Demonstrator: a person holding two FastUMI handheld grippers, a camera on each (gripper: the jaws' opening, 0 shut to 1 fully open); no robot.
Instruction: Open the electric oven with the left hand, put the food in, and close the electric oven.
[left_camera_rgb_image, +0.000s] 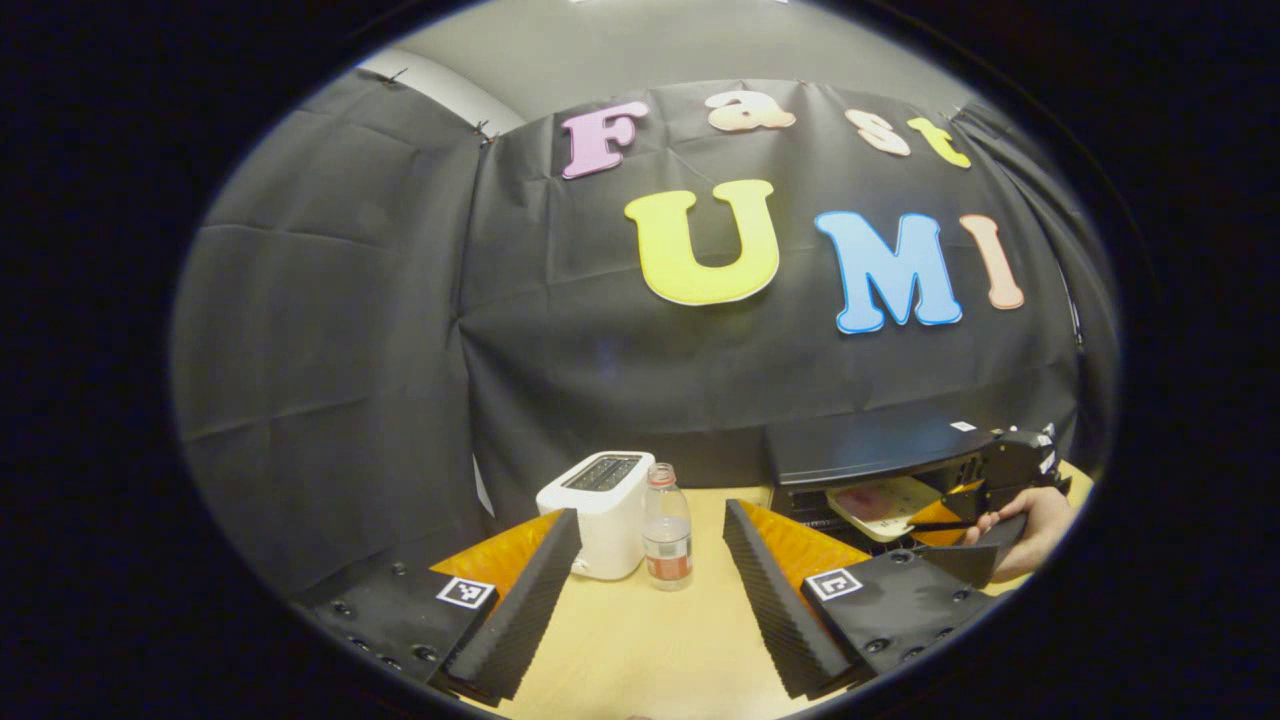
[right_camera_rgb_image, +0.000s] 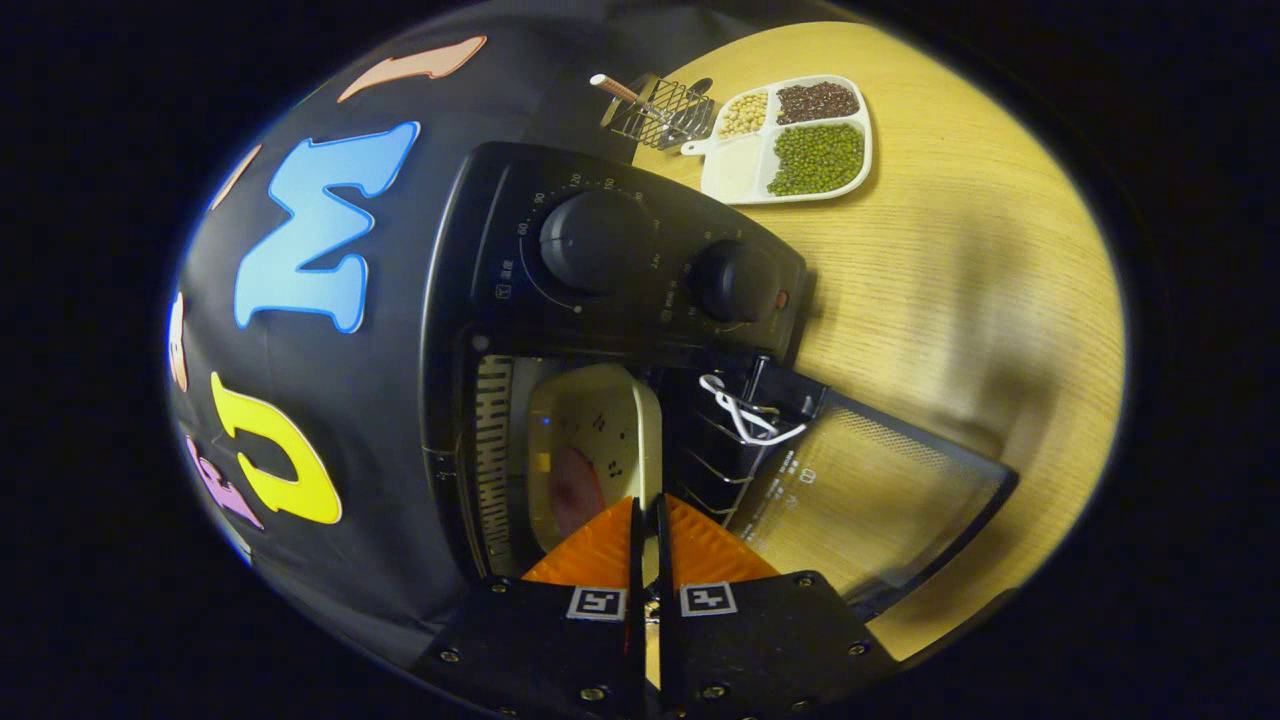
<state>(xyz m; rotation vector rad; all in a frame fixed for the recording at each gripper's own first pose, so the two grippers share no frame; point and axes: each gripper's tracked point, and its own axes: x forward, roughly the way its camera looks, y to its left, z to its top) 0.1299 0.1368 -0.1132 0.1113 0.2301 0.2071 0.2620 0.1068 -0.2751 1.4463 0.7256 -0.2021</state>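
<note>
My right gripper (right_camera_rgb_image: 648, 520) is clamped on the near rim of a cream plate (right_camera_rgb_image: 600, 430) of food, which sits inside the open electric oven (right_camera_rgb_image: 610, 260) at 12 o'clock from my fingers. The oven door (right_camera_rgb_image: 880, 490) hangs open at 2 o'clock. My left gripper (left_camera_rgb_image: 650, 590), fingers apart, holds nothing; the oven lies at its 2 o'clock, a toaster (left_camera_rgb_image: 600, 510) and bottle (left_camera_rgb_image: 667, 530) dead ahead.
</note>
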